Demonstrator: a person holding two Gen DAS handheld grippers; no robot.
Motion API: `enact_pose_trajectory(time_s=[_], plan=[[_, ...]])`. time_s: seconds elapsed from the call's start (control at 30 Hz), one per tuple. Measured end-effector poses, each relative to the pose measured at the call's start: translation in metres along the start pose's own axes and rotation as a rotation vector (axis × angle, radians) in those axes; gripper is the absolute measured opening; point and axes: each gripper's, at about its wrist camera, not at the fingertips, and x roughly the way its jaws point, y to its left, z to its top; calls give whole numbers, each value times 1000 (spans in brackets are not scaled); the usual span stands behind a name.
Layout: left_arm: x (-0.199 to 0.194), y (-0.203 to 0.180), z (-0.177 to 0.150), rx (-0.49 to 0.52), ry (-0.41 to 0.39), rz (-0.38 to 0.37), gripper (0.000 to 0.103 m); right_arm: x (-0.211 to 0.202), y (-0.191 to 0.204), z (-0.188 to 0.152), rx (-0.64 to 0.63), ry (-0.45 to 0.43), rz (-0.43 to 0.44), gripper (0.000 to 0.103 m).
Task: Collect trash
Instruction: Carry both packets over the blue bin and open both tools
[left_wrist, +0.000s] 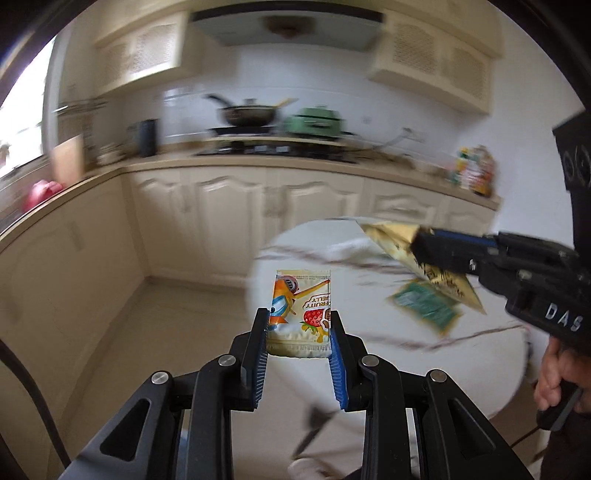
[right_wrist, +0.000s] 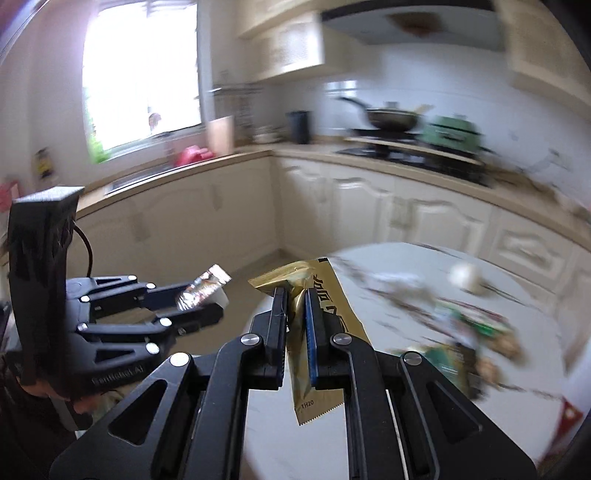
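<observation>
Carry step: left gripper clamps fruity jelly packet; right gripper pinches gold wrapper. Next: find bin; green wrapper remains on round table.

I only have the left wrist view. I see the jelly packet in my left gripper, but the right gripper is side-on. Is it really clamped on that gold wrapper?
Observer: Yes. From the right wrist view, the right gripper is shut on the gold wrapper, which is pinched mid-length, its tail hanging below the fingers.
Operator: Any trash left on the table that I can't make out?
Observer: A green wrapper lies on the table, with more blurred litter at the right edge.
Operator: What else is on it?
Observer: A small pale round thing sits near the far edge; too blurred to name.
</observation>
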Motion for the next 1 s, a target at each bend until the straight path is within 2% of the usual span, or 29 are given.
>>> enact_pose_trajectory(time_s=[0.13,0.23,0.4,0.47,0.53,0.7,0.87,0.9,1.0], plan=[[-16,72,-33,-99,40,102,26,56,77,12,-79,39,141,9],[-18,128,-68,-190,95,184,26,102,130,8,-123,94,253,9],[2,215,-142,-372,244,268,26,201,205,-23,-137,249,431,9],[17,241,-166,-429,305,275,26,235,223,-40,-135,316,472,9],[34,264,-196,-470,381,293,26,284,239,-66,-116,411,518,9],[77,303,-253,-564,510,267,26,379,258,-126,-61,609,579,9],[102,334,-285,-633,605,277,28,437,262,-168,-16,711,591,11],[103,340,-291,-645,620,286,29,448,260,-176,6,736,603,14],[108,352,-287,-673,634,300,34,462,259,-187,34,758,599,19]])
